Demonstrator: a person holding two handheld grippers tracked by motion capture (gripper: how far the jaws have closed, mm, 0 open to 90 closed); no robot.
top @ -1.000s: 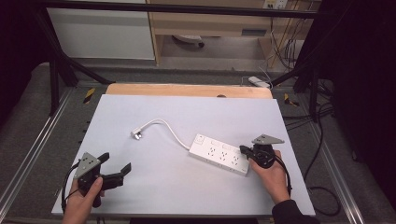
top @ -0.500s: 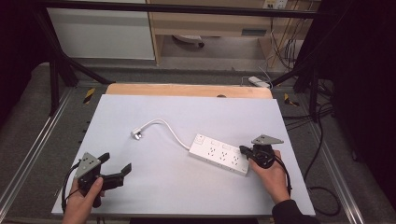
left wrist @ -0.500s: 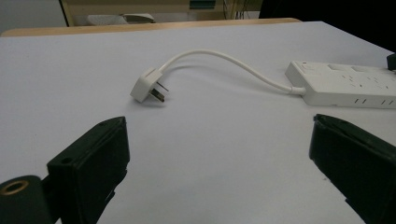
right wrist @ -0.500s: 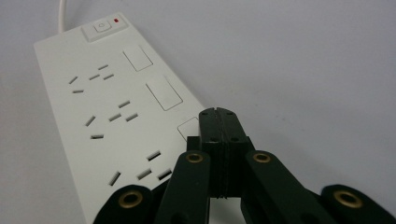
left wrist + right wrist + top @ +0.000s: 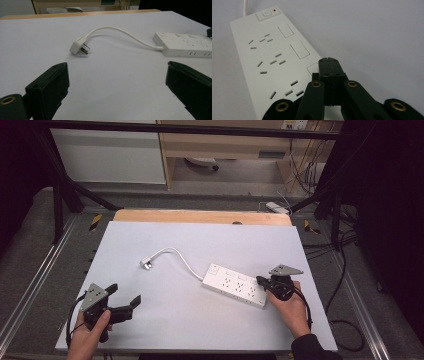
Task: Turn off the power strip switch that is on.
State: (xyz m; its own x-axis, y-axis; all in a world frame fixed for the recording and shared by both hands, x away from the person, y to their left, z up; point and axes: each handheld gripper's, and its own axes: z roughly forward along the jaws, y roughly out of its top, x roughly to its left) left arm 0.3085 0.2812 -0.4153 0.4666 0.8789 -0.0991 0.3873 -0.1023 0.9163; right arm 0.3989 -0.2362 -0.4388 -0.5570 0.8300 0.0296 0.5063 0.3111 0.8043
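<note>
While the white power strip (image 5: 235,284) is lying flat on the right half of the desk (image 5: 200,245), the right tongs (image 5: 260,280) are hovering fully closed over its near end, gripping nothing. The left tongs (image 5: 123,295) are resting wide open and empty at the near-left corner, facing the plug (image 5: 79,46).

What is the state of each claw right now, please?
Left claw: open, holding nothing.
Right claw: closed, empty, above the white plastic power strip.
</note>
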